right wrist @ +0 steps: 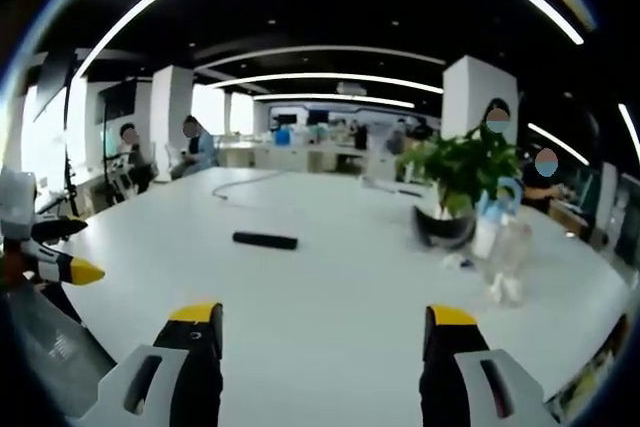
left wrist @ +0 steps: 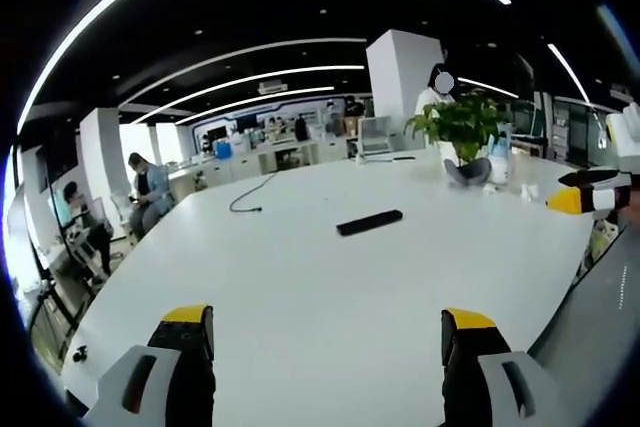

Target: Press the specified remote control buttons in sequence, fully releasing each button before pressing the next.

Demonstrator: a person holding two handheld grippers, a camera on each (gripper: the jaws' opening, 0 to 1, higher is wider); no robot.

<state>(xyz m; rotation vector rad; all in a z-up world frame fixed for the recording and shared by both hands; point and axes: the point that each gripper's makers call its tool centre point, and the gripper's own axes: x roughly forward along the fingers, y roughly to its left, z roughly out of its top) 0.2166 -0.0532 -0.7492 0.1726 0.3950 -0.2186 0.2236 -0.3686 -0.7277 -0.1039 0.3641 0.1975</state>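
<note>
Yellow-tipped black jaws of the left hand-held gripper (left wrist: 328, 332) stand wide apart w/ nothing between; same for the right hand-held gripper (right wrist: 325, 327), spread wide & empty. Both hover above the near edge of the big white tabletop (left wrist: 300, 287), well short of the target, prob. held back so the whole workspace stays in sight before the first press. Each one's yellow tip pokes into the other's view from the side.

Mid-table lies the slim black bar-shaped remote control (left wrist: 369, 222), flat on the surface, on its own, no button contact yet. Long axis runs roughly crosswise to both grippers' line of approach; which end is the front — can't tell, too small.

Further back: thin dark cable (left wrist: 248, 195), leafy green potted plant (left wrist: 462, 127), clear plastic bottles (right wrist: 505, 257) beside it.
</note>
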